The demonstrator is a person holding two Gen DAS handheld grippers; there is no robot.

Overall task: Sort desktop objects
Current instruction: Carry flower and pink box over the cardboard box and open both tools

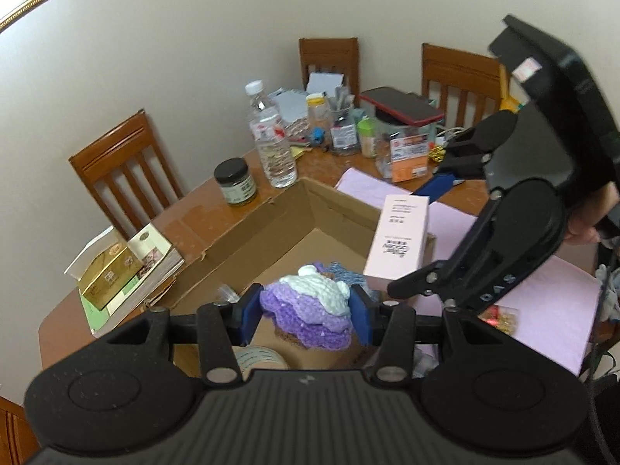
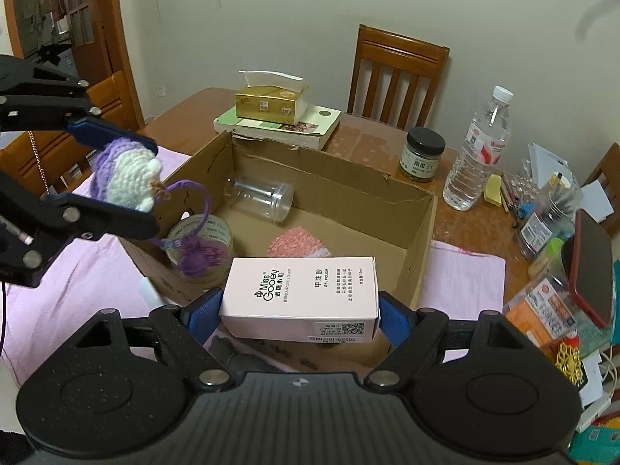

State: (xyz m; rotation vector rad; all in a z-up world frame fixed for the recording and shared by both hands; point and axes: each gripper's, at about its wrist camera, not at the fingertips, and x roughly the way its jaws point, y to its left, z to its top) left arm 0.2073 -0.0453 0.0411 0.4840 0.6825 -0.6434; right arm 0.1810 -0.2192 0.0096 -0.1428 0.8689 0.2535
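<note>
Though soft — crochet toy [image 1: 306, 306]; boxy carton [image 2: 302, 298]

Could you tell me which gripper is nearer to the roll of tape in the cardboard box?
Left. The left gripper hangs just above the tape roll; the right gripper is beyond the box's near wall.

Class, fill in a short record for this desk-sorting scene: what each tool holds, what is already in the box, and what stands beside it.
left tool: shut on the purple and white crochet piece, held above the cardboard box
right tool: shut on the pink gel polish carton, over the box's near edge
inside box: clear plastic jar on its side, tape roll, pink knitted piece
behind box: tissue box on books
right of box: dark-lidded jar, water bottle
</note>
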